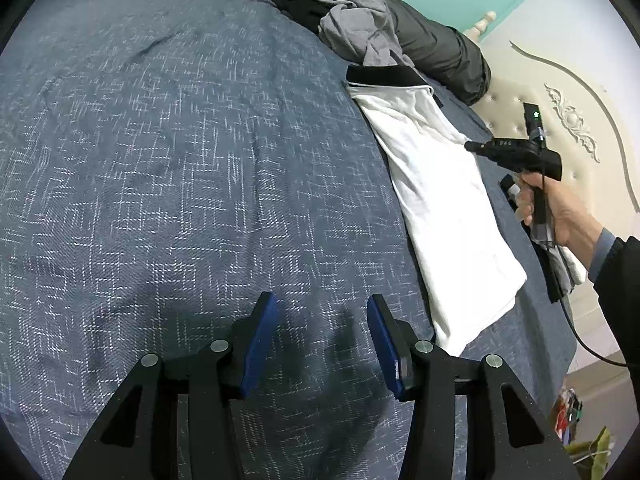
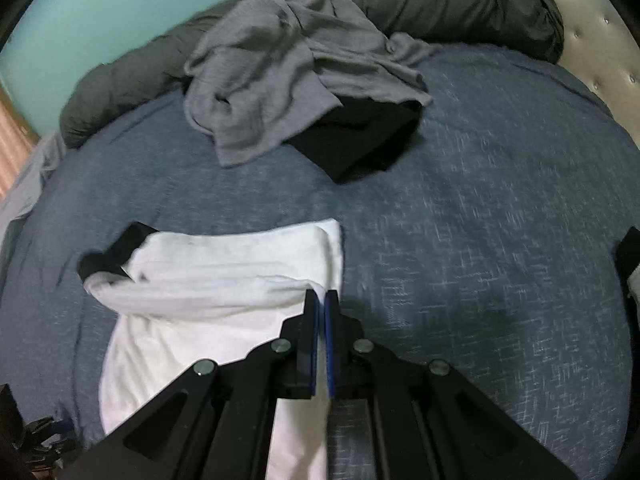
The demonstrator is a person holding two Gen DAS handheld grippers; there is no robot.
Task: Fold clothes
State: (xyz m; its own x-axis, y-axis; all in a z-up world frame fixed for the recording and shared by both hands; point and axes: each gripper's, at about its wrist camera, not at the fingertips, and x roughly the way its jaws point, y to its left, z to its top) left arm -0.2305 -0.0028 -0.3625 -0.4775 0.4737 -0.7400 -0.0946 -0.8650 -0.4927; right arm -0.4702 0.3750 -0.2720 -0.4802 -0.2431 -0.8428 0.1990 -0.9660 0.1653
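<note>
Fingers: left gripper (image 1: 322, 344) spread, empty | right gripper (image 2: 321, 300) pinching white shirt (image 2: 224, 280) edge

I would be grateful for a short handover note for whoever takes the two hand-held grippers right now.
Left hand-held gripper: open, empty, over bare blue bedspread.
Right hand-held gripper: shut at the white shirt's edge; whether it pinches cloth is unclear.
White shirt with black collar: partly folded into a long strip on the bedspread.
Grey garment and black garment: crumpled in a heap by the dark duvet, untouched.
Left: finish the white shirt, then fold grey and black.
</note>
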